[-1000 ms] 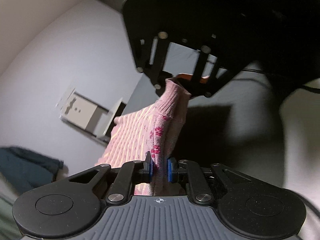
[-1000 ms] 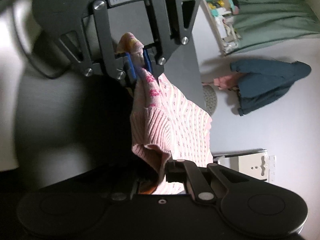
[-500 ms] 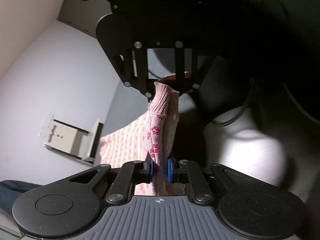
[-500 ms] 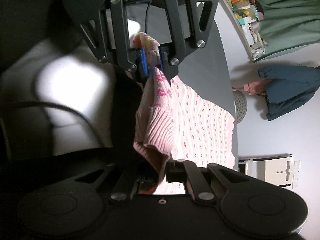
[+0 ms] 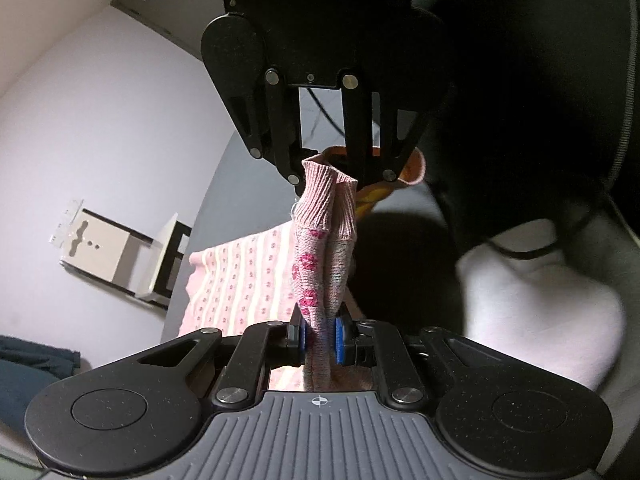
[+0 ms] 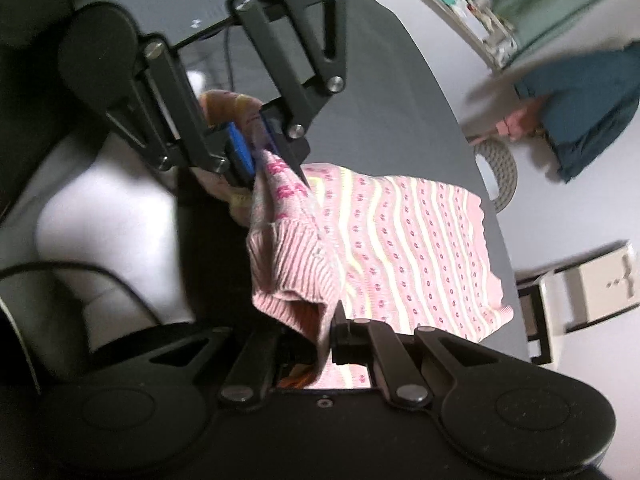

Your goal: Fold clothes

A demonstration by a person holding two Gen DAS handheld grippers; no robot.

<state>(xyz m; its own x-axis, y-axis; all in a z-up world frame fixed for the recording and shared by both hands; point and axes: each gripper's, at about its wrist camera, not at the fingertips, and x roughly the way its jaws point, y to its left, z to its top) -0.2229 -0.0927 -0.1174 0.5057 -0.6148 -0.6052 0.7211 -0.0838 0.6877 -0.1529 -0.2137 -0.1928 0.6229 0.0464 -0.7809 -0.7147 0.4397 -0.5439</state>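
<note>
Left gripper (image 5: 320,332) blue pads (image 6: 240,150) pinching pink sweater (image 5: 240,280)

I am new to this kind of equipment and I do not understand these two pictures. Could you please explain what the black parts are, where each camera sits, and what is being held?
There is no robot arm. A person holds a two-finger gripper in each hand, with a camera on each looking along its fingers.

In the left view, the left gripper is at the bottom, shut on a pink sweater. The black device facing it at the top is the other gripper.

The right view shows the reverse: the right gripper below, also shut on the sweater, near its ribbed edge. The rest of the sweater hangs over a dark grey table. On the pale floor lie a blue garment and a white box.
</note>
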